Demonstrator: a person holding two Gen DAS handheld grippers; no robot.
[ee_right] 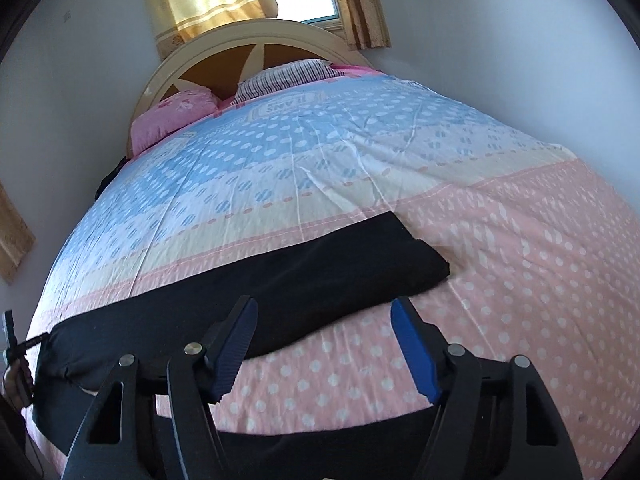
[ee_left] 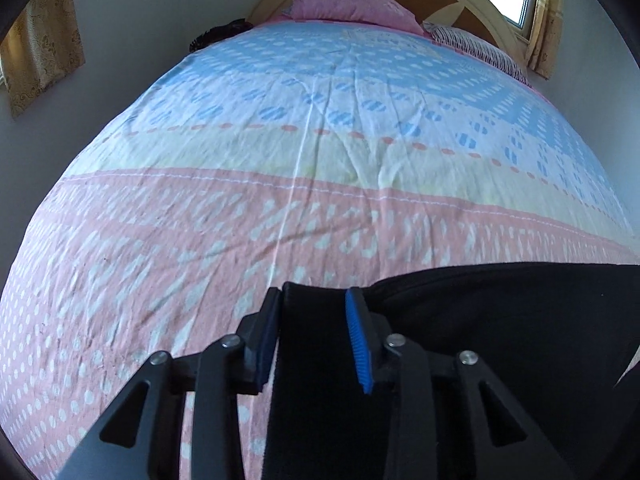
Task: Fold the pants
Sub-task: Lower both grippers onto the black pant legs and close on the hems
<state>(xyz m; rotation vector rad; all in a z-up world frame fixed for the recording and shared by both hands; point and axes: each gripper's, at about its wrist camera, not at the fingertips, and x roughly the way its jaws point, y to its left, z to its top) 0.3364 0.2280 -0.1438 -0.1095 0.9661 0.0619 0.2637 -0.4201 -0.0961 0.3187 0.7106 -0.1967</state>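
Left wrist: the left tongs (ee_left: 314, 312) grip an end of the black pants (ee_left: 500, 304) near the bed's (ee_left: 280, 140) front edge. Right wrist: the right tongs (ee_right: 324, 340) hang open above the pants (ee_right: 280, 280), which lie as a long band; further folds seemingly remain.

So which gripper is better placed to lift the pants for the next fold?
Left, probably. The left gripper already has the black pants between its fingers, while the right gripper is open over the bedsheet, at the pants' near edge.
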